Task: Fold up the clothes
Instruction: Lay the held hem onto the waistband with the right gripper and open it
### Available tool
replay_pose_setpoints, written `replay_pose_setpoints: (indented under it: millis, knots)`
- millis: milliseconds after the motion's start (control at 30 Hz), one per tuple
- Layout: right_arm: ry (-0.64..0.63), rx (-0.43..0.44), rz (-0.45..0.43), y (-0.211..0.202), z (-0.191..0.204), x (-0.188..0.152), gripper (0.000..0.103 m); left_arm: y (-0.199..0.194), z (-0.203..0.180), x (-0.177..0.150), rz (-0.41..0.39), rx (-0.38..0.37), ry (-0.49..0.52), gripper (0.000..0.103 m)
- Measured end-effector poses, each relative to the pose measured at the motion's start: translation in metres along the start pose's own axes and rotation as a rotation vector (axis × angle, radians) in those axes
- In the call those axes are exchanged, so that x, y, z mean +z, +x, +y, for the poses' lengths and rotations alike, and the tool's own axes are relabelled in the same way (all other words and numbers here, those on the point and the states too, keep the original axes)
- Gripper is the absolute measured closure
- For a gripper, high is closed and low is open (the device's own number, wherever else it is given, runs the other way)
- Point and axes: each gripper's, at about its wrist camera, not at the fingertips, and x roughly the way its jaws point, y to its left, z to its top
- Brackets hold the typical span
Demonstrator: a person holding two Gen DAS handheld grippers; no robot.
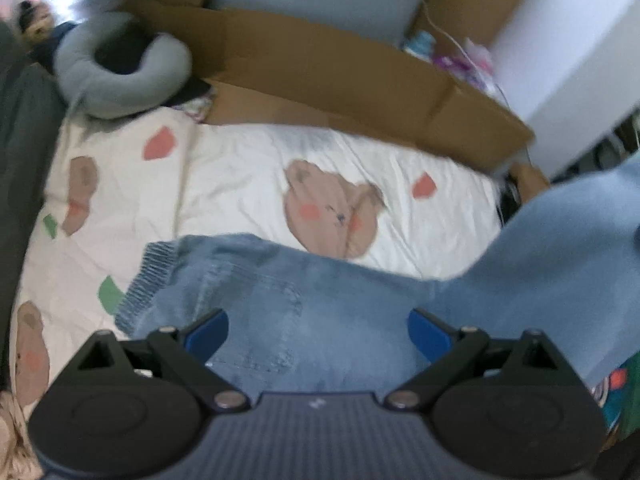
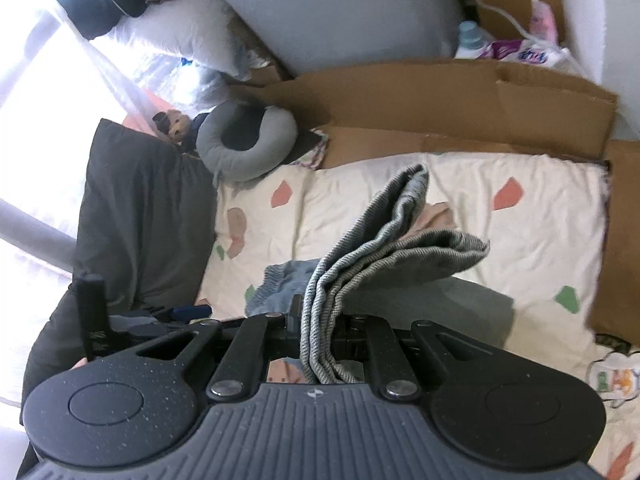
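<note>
Our right gripper (image 2: 320,332) has its jaws drawn nearly together, pinched on the hem end of the jeans (image 2: 360,256); the doubled cloth shows its pale grey inner face and rises forward from the fingers, lifted clear of the bed. Ahead of it and lower, the elastic waistband (image 2: 276,280) lies flat on the bear-print sheet (image 2: 520,240). To the left of this tool we see the dark grey pillow (image 2: 140,216), and beyond that the grey ring cushion (image 2: 248,144). Flattened cardboard (image 2: 440,96) lines the far edge of the bed.

Our left gripper (image 1: 318,332) stands with its blue fingers (image 1: 206,334) wide apart and nothing clamped between them. The seat of the jeans, with a back pocket (image 1: 264,320), lies directly beneath and between them; whether the fingers touch the cloth we cannot tell. To its right the denim climbs off the bed.
</note>
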Motion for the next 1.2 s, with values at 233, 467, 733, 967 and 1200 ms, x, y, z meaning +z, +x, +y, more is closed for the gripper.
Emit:
replay_pose_setpoints:
  millis: [233,467,733,967,1200]
  knots:
    - [0.027,0.032,0.044,0.055,0.019,-0.003,0.094,-0.010,0.012,0.005,-0.013,0.037,0.014,0.005]
    - [0.037,0.059,0.097,0.108,0.037,-0.008,0.093,-0.008,0.030,0.007,-0.009,0.053,-0.015,0.005]
    - [0.032,0.089,0.194,0.172,0.048,-0.011,0.094,-0.019,0.058,0.014,-0.040,0.095,-0.100,0.005]
    - [0.010,0.098,0.251,0.221,0.056,-0.007,0.093,-0.021,0.069,0.013,-0.043,0.118,-0.111,0.005]
    - [0.030,0.109,0.285,0.277,0.054,-0.005,0.093,-0.024,0.084,0.005,-0.029,0.171,-0.106,0.005]
